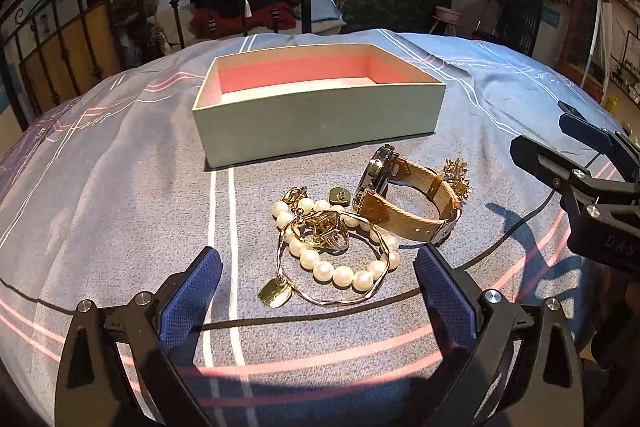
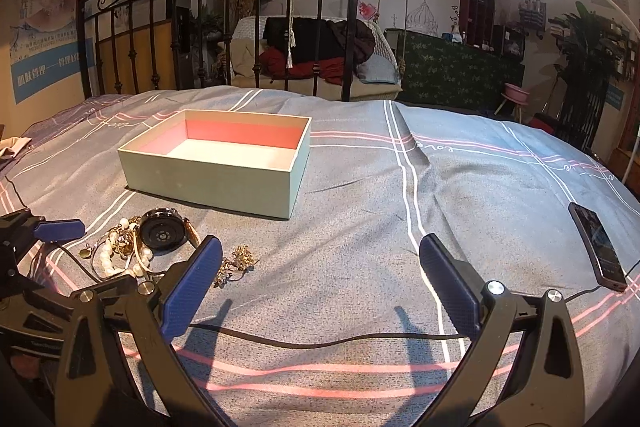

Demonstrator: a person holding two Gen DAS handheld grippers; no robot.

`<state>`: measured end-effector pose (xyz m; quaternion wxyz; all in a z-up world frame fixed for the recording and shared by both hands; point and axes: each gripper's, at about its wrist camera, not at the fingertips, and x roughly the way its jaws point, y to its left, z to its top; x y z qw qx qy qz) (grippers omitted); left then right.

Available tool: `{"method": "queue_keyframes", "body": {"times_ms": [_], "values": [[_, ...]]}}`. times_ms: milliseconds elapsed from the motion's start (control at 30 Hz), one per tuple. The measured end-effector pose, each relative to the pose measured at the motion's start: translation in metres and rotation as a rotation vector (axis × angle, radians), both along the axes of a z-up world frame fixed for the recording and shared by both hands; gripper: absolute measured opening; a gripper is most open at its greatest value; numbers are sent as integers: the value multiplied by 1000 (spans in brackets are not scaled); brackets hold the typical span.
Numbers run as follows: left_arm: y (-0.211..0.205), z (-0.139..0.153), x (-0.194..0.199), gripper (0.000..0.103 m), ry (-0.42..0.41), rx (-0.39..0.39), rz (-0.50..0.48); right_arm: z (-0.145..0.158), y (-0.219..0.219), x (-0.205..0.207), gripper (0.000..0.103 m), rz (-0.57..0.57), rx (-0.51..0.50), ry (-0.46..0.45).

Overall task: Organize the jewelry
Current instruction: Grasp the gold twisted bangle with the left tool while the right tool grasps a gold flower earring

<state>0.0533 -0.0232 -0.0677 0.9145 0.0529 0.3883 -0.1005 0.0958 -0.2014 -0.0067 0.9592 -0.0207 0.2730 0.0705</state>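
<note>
So: your left gripper [image 1: 316,275] wide, empty, hovering just short of pearls [image 1: 340,259] and bangle [image 1: 336,267], lined up for easy first grab. Box [image 1: 320,123] beyond, open, nothing inside yet. Watch [image 1: 404,199] on edge beside pearls, brooch [image 1: 456,175] behind strap. Your right gripper [image 2: 320,291] wide, empty, over bare bedspread [image 2: 360,227], likely kept clear. Phone [image 2: 598,247] far right.

Open mint-green box [image 1: 320,119] with pink inner walls stands upright on the bedspread. Just in front of it lies a cluster: pearl bracelet [image 1: 340,269], gold bangle with tag charm [image 1: 276,293], tan-strapped watch [image 1: 404,203] on edge, gold brooch [image 1: 458,177].
</note>
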Motion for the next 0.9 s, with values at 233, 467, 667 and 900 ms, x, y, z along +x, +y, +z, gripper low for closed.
{"method": "queue_keyframes", "body": {"times_ms": [233, 467, 667, 900], "values": [[3, 0, 11, 68, 33, -18, -63, -7, 5, 6, 97, 29, -13, 41], [13, 2, 11, 52, 19, -66, -41, -14, 14, 13, 97, 79, -43, 110], [18, 8, 9, 52, -2, -97, -11, -23, 30, 19, 76, 186, -58, 192], [22, 20, 7, 52, -33, -106, 14, -26, 44, 28, 51, 239, -27, 240]]}}
